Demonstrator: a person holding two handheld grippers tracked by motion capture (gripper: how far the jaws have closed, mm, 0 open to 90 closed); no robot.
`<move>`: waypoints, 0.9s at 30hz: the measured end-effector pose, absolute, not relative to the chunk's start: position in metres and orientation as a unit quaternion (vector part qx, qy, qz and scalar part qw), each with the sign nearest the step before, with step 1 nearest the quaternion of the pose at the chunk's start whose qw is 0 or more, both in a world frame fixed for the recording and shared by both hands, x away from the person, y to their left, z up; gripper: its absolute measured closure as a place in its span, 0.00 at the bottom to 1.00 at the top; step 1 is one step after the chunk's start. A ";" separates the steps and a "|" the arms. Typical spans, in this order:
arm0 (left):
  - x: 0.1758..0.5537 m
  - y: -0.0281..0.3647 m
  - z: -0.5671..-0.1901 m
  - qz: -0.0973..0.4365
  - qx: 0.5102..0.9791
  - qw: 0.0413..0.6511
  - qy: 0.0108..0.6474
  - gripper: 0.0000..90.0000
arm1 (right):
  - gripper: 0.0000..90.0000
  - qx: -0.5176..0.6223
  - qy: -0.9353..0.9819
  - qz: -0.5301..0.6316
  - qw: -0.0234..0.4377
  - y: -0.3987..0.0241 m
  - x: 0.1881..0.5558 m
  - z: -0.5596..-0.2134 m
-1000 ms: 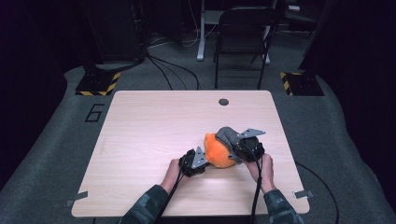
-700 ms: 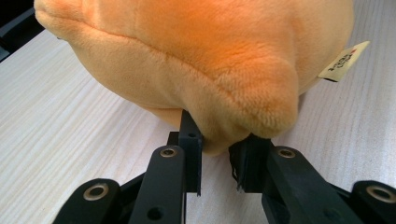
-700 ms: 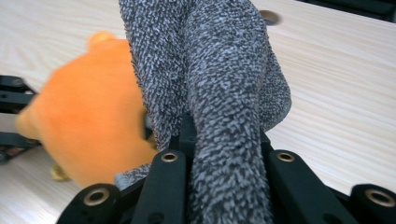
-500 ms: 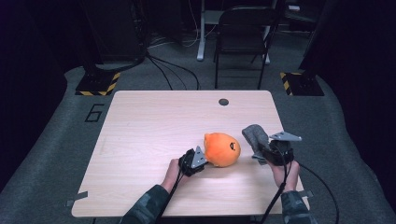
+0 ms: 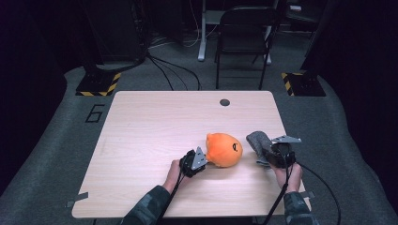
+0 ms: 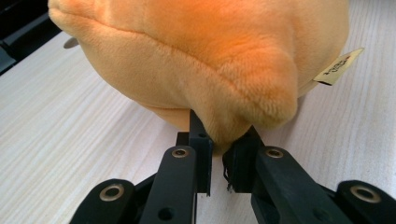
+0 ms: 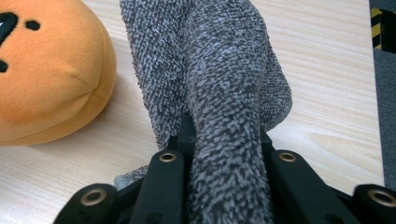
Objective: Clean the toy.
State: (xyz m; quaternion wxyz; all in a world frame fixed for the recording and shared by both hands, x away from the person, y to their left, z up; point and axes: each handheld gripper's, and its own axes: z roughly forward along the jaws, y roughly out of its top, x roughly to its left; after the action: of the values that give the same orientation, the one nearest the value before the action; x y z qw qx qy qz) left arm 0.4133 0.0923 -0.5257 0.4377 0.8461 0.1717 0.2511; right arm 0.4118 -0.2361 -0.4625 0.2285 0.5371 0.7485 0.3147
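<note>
An orange plush toy (image 5: 224, 150) with a black stitched face lies on the wooden table (image 5: 155, 126). My left gripper (image 5: 202, 161) sits at its near left side. In the left gripper view the jaws have just been closing, and my left gripper (image 6: 219, 135) is now shut on a fold of the plush (image 6: 201, 51). To the right, my right gripper (image 5: 264, 152) is shut on a fuzzy grey cloth (image 5: 257, 140). In the right gripper view the cloth (image 7: 219, 70) runs up between the jaws of my right gripper (image 7: 224, 135), beside the plush (image 7: 46, 79) and apart from it.
A small dark round cap (image 5: 225, 102) sits near the table's far edge. A black chair (image 5: 244, 33) stands behind the table, and yellow-black striped bases (image 5: 98, 84) are on the floor. A white tag (image 6: 338, 67) sticks out of the plush.
My right gripper has carried the grey cloth off the plush toy and away to the right. The left hand has stayed at the toy's near left side.
</note>
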 end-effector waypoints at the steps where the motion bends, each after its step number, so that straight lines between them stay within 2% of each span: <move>1: 0.414 0.093 -0.526 0.250 0.845 0.440 0.172 0.92 | 0.83 0.542 0.745 0.314 0.228 -0.237 0.412 -0.463; 4: 0.415 0.094 -0.523 0.244 0.839 0.453 0.178 0.93 | 0.83 0.543 0.744 0.314 0.229 -0.240 0.412 -0.463; 13: 0.407 0.090 -0.485 0.174 0.817 0.508 0.211 0.93 | 0.83 0.547 0.738 0.319 0.234 -0.246 0.412 -0.460; 27: 0.401 0.107 -0.441 0.060 0.773 0.548 0.315 0.92 | 0.83 0.542 0.734 0.328 0.243 -0.245 0.410 -0.453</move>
State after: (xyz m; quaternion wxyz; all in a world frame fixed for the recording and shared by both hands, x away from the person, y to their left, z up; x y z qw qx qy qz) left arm 0.4015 0.1072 -0.4408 0.5476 0.7729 0.3148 0.0605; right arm 0.4101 -0.2446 -0.4532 0.2427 0.5425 0.7345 0.3276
